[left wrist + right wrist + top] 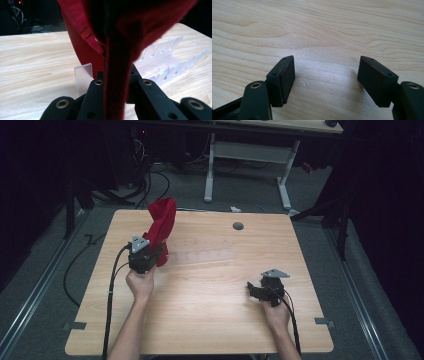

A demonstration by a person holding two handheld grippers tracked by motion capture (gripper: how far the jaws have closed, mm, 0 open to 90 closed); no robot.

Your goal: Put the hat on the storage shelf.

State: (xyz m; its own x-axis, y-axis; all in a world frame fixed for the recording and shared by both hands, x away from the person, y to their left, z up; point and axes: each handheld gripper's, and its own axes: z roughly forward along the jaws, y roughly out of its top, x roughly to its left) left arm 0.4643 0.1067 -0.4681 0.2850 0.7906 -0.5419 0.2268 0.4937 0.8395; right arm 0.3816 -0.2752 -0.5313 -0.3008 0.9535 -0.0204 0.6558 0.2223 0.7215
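At the left, the person's left forearm comes up from the near edge of the pale wooden bench (pixel 210 320), the wrist straight, the hand wrapped around the body of the left claw (pixel 152 251) from below and behind. This claw points away from the person and slightly up, with its grey three-cornered plate on top. Its jaws are clenched on a red fabric cloth (pixel 162 222), which rises from between them in a tall twisted bunch leaning away from the hand; a lower fold hangs just beyond the claw's tip. In the left gripper view the cloth (pixel 117 75) runs straight down between the two black jaws, pinched tight, and a hemmed edge droops to the left of it. Just ahead of this claw, on the bench, stands a clear plastic slotted rack (pixel 170 57), with a small frosted clear plate (pixel 83 77) upright at its near-left end.

To the right and well apart, the right forearm lies low over the bench, the hand gripping the right claw (pixel 254 287) from behind. That claw points left across the bench, and its jaws stand released and wide, with bare wood between the pads (pixel 287 77).
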